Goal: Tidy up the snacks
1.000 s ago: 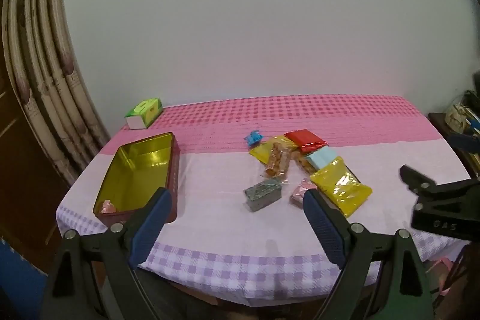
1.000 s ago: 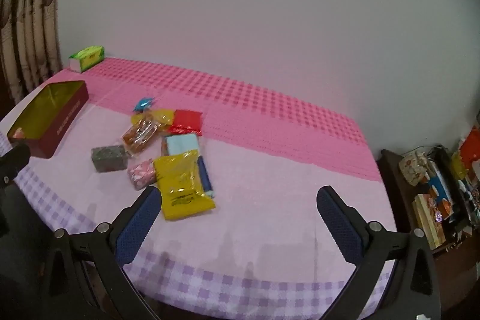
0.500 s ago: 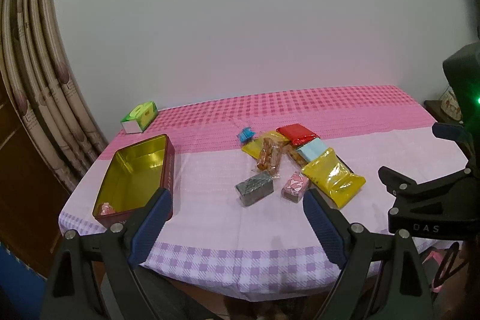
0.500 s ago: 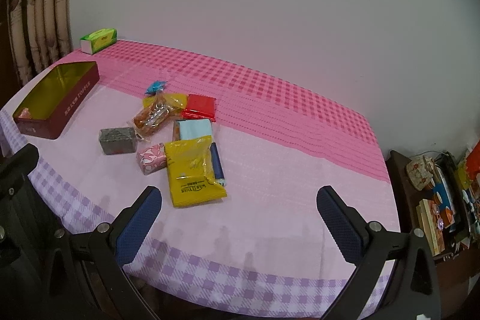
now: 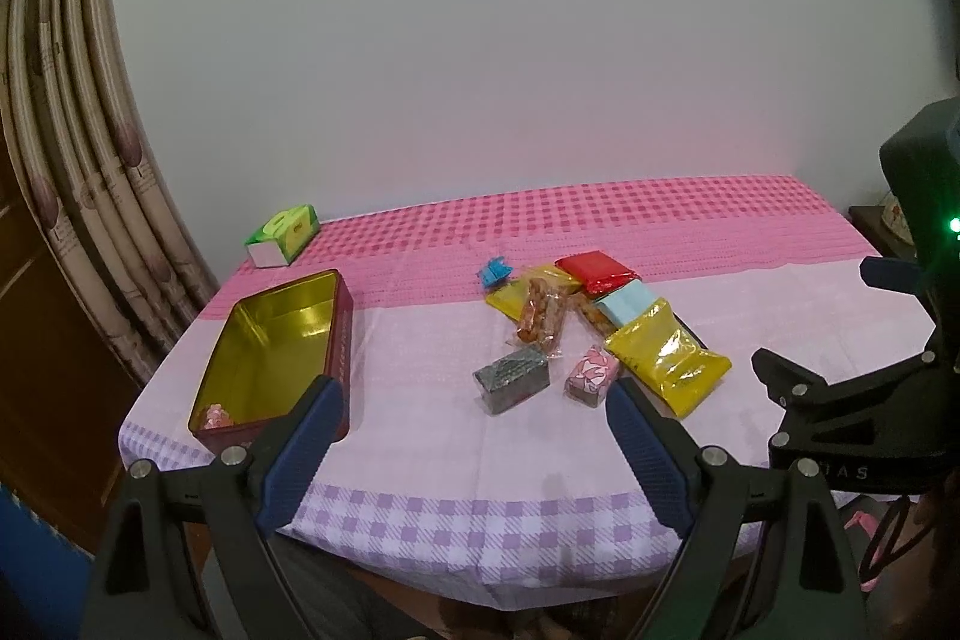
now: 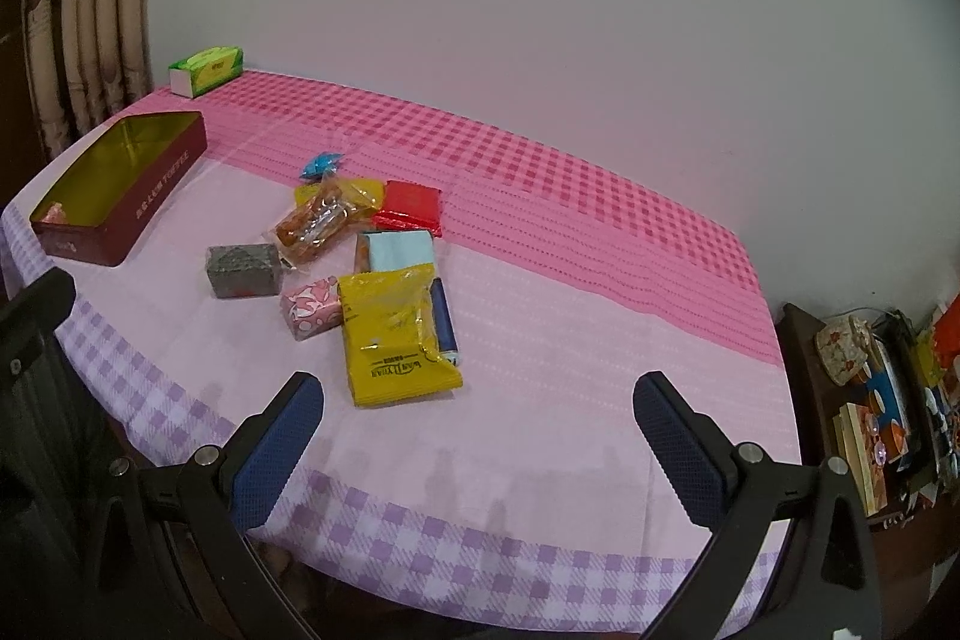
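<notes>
A pile of snacks lies mid-table: a yellow bag, a grey block, a pink wrapped block, a red packet, a clear pack of orange snacks and a blue candy. A red tin with a gold inside stands at the left, one pink sweet in its near corner. My left gripper and right gripper are open and empty, held above the table's near edge.
A green tissue box sits at the far left corner. Curtains hang at the left. A dark side cabinet with cluttered items stands right of the table. The right gripper's body shows in the left wrist view.
Both grippers have pulled back and risen, so the table and snacks look farther away. The snacks and the tin have not moved.
</notes>
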Demonstrator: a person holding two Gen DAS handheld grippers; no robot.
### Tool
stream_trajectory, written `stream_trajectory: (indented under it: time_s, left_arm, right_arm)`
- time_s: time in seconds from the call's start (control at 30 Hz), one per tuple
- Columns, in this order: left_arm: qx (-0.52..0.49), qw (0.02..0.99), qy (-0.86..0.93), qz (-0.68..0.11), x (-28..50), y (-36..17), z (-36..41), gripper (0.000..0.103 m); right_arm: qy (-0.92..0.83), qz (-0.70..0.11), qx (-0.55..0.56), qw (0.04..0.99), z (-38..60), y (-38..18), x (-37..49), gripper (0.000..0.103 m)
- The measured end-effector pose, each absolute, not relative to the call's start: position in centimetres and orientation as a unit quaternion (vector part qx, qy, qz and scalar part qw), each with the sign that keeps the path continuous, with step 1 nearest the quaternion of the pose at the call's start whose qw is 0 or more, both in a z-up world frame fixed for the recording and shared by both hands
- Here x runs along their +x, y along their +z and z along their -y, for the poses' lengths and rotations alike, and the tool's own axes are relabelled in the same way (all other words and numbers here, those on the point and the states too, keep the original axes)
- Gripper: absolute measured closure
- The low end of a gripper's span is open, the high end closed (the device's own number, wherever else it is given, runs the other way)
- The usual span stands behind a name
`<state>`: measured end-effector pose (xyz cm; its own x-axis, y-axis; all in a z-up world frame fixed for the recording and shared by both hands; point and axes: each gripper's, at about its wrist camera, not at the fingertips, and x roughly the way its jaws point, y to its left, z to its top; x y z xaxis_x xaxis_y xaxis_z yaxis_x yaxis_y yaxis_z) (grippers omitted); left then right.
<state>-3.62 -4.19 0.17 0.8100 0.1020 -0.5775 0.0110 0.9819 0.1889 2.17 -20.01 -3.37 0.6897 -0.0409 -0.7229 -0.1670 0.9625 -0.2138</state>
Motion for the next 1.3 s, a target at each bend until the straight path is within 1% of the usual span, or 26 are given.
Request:
stream_trajectory:
  time_s: [0.77, 1.3]
  left_arm:
    - [0.09, 0.942, 0.027, -0.322, -3.6, -0.9, 4.3, 0.012]
    - [0.078, 0.947, 0.011, -0.312, -3.5, -0.7, 3.9, 0.012]
  right_arm:
    - [0.047, -0.396, -0.136, 0.907, 19.6, -3.6, 2.1, 0.0]
    - [0.05, -0.398, -0.132, 0.906, 19.8, -3.7, 2.0, 0.0]
